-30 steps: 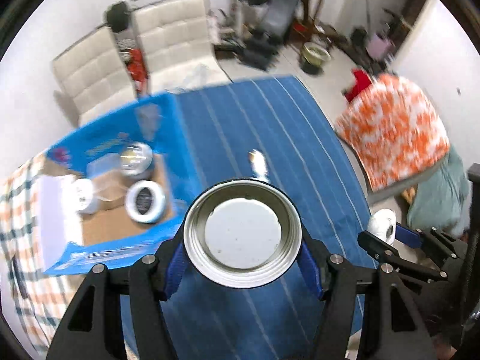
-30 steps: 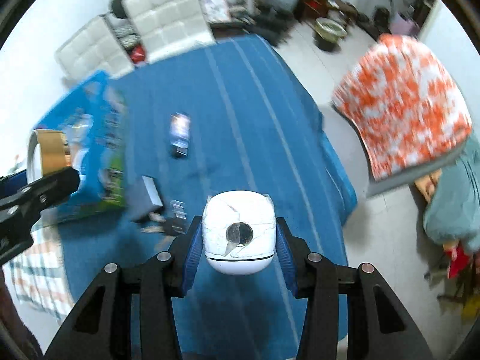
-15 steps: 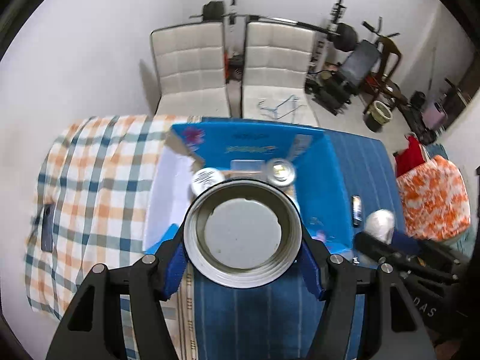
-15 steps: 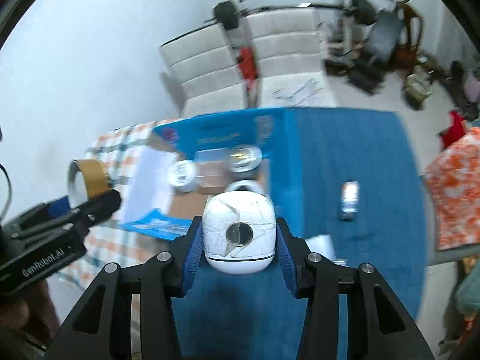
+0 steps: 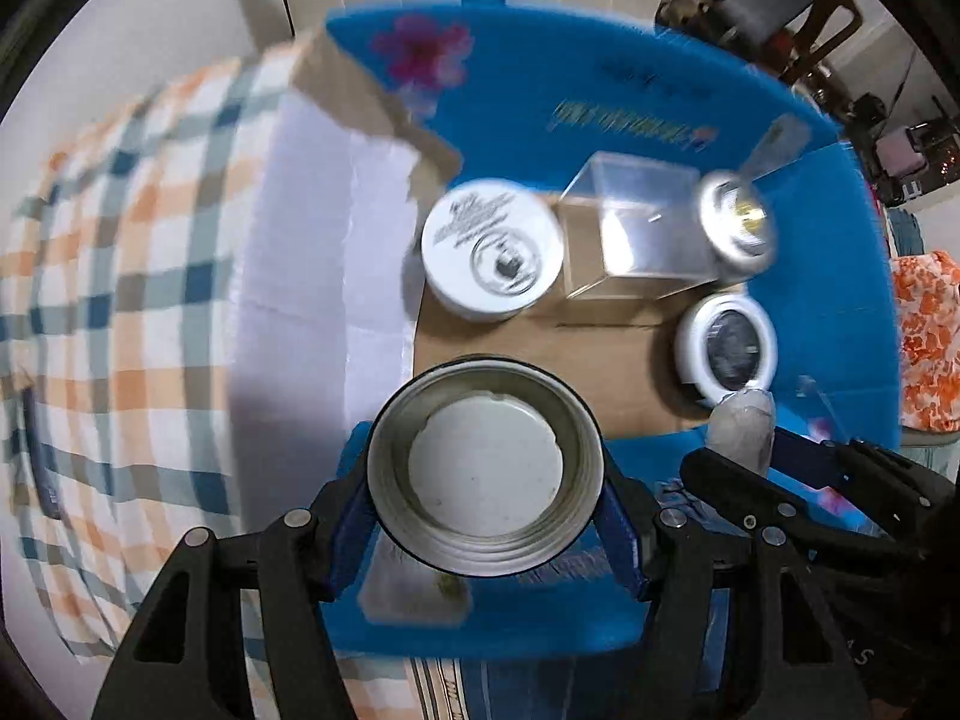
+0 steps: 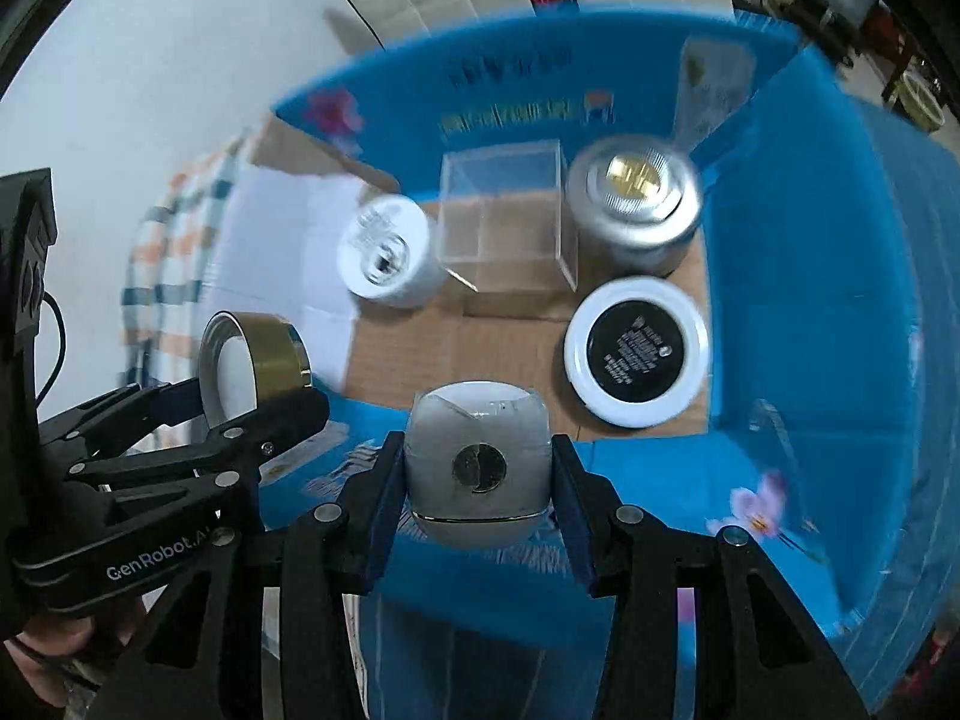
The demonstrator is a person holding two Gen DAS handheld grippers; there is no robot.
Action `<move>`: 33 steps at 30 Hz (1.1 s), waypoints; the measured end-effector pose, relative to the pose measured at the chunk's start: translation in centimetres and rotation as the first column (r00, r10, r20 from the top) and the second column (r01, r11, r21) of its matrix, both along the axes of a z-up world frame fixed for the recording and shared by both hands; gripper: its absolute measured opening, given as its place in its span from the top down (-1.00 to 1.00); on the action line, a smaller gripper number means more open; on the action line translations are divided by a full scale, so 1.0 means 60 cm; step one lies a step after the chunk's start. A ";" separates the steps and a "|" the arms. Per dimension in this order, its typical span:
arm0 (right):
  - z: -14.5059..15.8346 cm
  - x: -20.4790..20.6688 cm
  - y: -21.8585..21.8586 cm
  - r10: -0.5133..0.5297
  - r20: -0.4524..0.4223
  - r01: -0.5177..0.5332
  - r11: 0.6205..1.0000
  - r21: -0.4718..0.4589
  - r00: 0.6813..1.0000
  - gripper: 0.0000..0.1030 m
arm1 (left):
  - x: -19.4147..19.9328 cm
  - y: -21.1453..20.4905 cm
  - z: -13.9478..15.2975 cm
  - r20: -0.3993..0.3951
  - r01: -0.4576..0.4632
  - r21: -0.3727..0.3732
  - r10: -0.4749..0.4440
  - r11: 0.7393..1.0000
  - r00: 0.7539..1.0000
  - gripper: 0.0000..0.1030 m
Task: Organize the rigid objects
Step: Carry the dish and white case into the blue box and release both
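Broadly, everything centres on the blue cardboard box, which stands open on a checked orange-and-blue cloth with its flaps up, a brown floor showing inside. Within the box, against its far wall, sits a clear plastic cube, seemingly with nothing in it. Just beside the cube, toward the box's right wall, stands a silver jar with a gold-centred lid, close to or touching the cube; the blur hides which. Nearer than that jar, along the same right wall, lies a white-rimmed round tin with a black label. On the cube's other side, toward the box's left wall, stands a white tub with printed lid. Over the box's near edge, the left gripper is clenched around a round gold-sided tin, its blue pads pressed on either side; the tin's open face shows a pale flat bottom inside a metal rim. Also at the near edge of the box, to the right of that tin, the right gripper is clamped on a white rounded jar with a small metallic disc on its facing end. Neither held object is resting on the box floor.
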State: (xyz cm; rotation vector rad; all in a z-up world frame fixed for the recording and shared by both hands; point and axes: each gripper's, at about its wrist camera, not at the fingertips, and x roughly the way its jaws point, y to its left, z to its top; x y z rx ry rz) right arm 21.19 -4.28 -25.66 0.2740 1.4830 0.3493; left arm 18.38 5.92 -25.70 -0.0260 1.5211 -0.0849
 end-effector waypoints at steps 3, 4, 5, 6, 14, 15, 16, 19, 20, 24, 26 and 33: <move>-0.048 0.015 0.014 0.018 -0.052 -0.020 0.999 -0.026 0.998 0.05 | 0.011 0.000 -0.030 -0.031 0.031 0.048 -0.029 0.998 0.999 -0.20; -0.063 0.019 0.019 0.028 -0.070 -0.031 0.999 -0.036 0.997 0.05 | 0.014 -0.009 -0.034 -0.026 0.073 0.094 -0.071 0.993 0.997 -0.20; -0.075 0.021 0.021 0.031 -0.081 -0.035 0.998 -0.044 0.996 0.05 | 0.017 -0.020 -0.039 -0.025 0.117 0.139 -0.115 0.983 0.993 -0.20; -0.085 0.022 0.022 0.033 -0.083 -0.038 0.998 -0.056 0.996 0.05 | 0.019 -0.026 -0.043 -0.029 0.139 0.160 -0.136 0.977 0.990 -0.20; -0.127 0.046 0.016 -0.009 -0.134 0.002 0.998 -0.057 0.991 0.05 | 0.040 -0.028 -0.034 -0.043 0.136 0.130 -0.131 0.982 0.990 -0.20; -0.130 0.047 0.014 -0.008 -0.140 0.000 0.998 -0.062 0.990 0.05 | 0.047 -0.024 -0.029 -0.050 0.122 0.077 -0.118 0.990 0.992 -0.20; -0.134 0.053 0.011 -0.006 -0.148 -0.003 0.998 -0.064 0.989 0.05 | 0.050 -0.017 -0.029 -0.079 0.094 -0.005 -0.094 0.996 0.992 -0.21; -0.145 0.057 0.011 0.020 -0.170 -0.025 0.999 -0.032 0.985 0.05 | 0.052 -0.009 -0.052 -0.172 0.057 -0.104 -0.074 0.993 0.982 -0.21; -0.147 0.058 0.013 0.029 -0.172 -0.035 0.999 -0.030 0.985 0.04 | 0.052 -0.008 -0.058 -0.172 0.066 -0.073 -0.078 0.995 0.982 -0.21; -0.157 0.056 0.035 0.091 -0.173 -0.103 0.993 -0.064 0.981 0.04 | 0.045 -0.003 -0.082 -0.210 0.075 -0.063 -0.086 0.995 0.974 -0.21; -0.158 0.055 0.042 0.106 -0.164 -0.122 0.988 -0.090 0.981 0.04 | 0.043 0.004 -0.089 -0.222 0.068 -0.077 -0.084 0.995 0.971 -0.21; -0.131 0.047 0.043 0.086 -0.129 -0.108 0.979 -0.175 0.988 -0.23 | 0.032 0.014 -0.066 -0.199 0.095 -0.065 -0.106 0.993 0.974 -0.21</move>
